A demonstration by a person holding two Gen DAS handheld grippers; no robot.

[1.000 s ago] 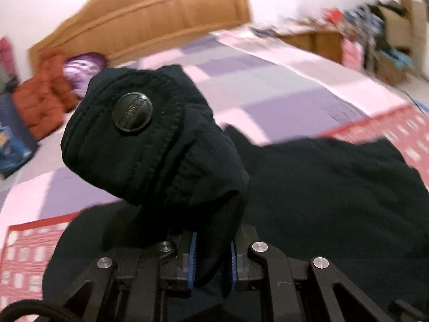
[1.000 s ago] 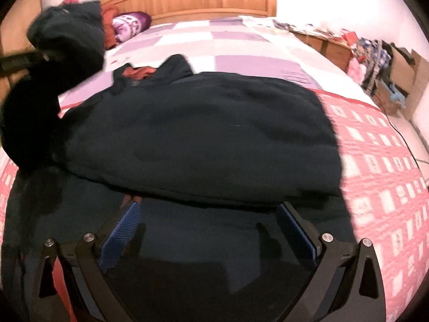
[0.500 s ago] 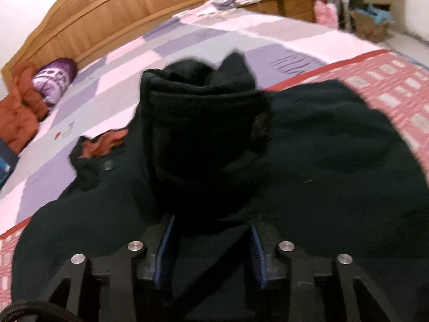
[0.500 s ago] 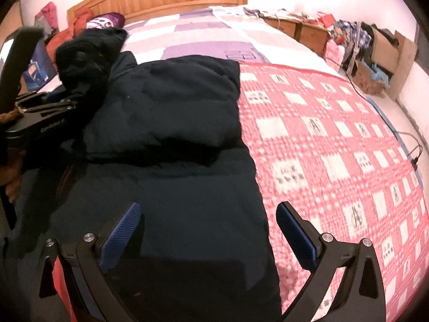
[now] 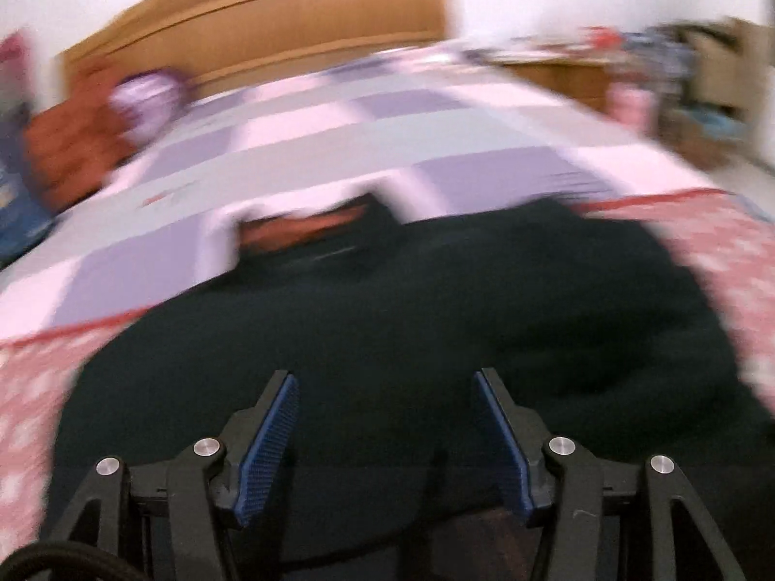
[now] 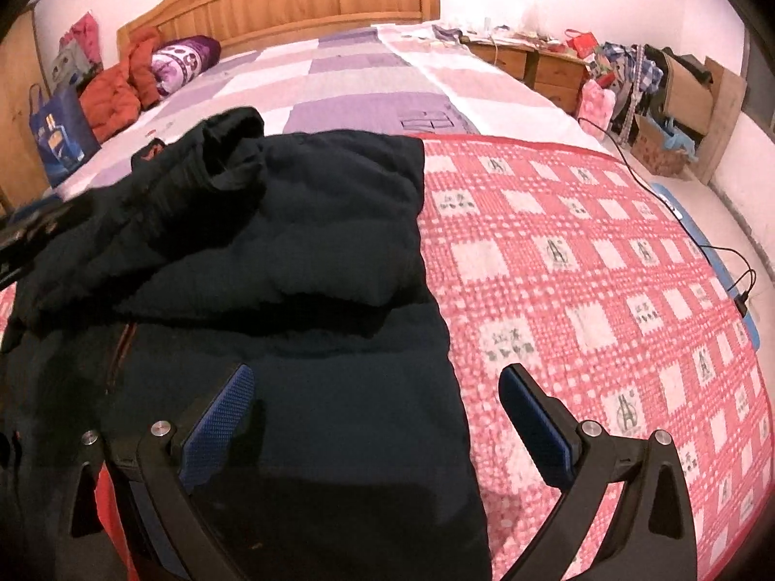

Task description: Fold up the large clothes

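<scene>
The dark padded jacket (image 6: 290,261) lies on the bed (image 6: 581,266), long axis running toward the headboard (image 6: 290,5). The left gripper (image 5: 386,380) is opening — nothing between its pads, jacket spread straight ahead. The right gripper (image 6: 373,377) hangs released and empty, straddling the jacket's right edge — the nearer hand, likely, for the hem.

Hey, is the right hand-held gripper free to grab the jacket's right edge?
Probably yes. The right hand-held gripper is open and empty right over the dark jacket, whose edge lies between its fingers on the pink quilt, nothing blocking.
</scene>
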